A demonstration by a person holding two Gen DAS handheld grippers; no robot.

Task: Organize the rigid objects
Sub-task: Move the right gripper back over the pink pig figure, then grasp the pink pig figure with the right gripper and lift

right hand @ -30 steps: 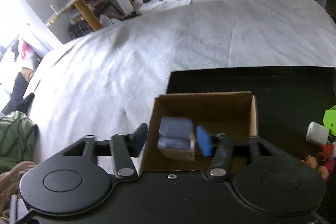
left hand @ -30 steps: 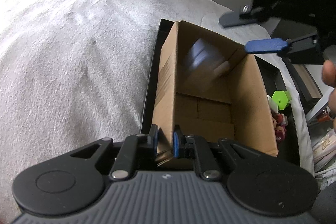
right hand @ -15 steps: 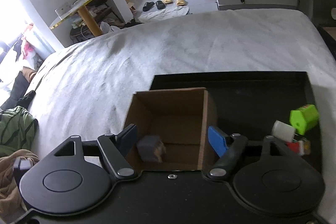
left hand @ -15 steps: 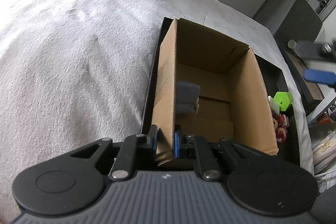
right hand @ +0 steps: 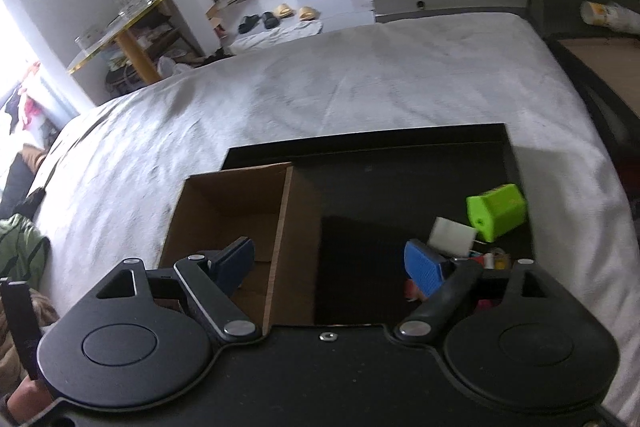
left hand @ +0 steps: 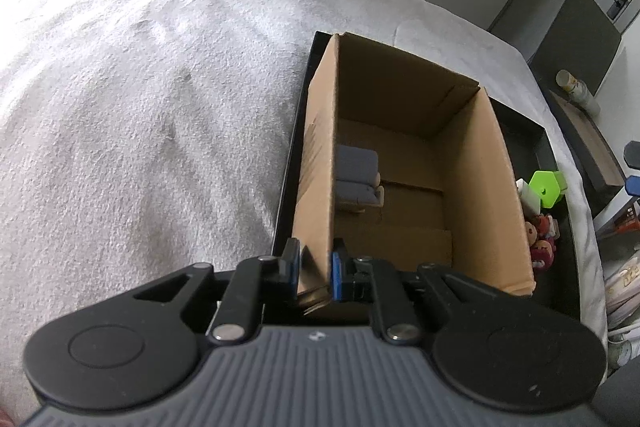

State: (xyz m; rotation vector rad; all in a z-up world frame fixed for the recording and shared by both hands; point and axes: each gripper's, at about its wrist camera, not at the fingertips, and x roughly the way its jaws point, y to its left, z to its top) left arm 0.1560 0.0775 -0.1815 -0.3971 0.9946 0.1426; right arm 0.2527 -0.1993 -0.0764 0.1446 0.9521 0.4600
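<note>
On the bed (left hand: 140,107), your left gripper (left hand: 314,277) fingers pinch the cardboard box (left hand: 472,187) wall in the black tray (right hand: 400,155), one grey toy sofa (left hand: 358,179) already inside, while your right gripper (right hand: 332,263), fingers spread and empty, faces the green block (right hand: 498,211), white piece (right hand: 452,235) and small figures (left hand: 540,239) still outside.

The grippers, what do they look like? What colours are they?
Both are black plastic. The left gripper has two round black discs, silver screws, a ribbed grey body with a tiny white logo, and blue finger pads. The right gripper looks the same, with a smooth black body, silver screws and a dotted blue pad. No cables show.
</note>
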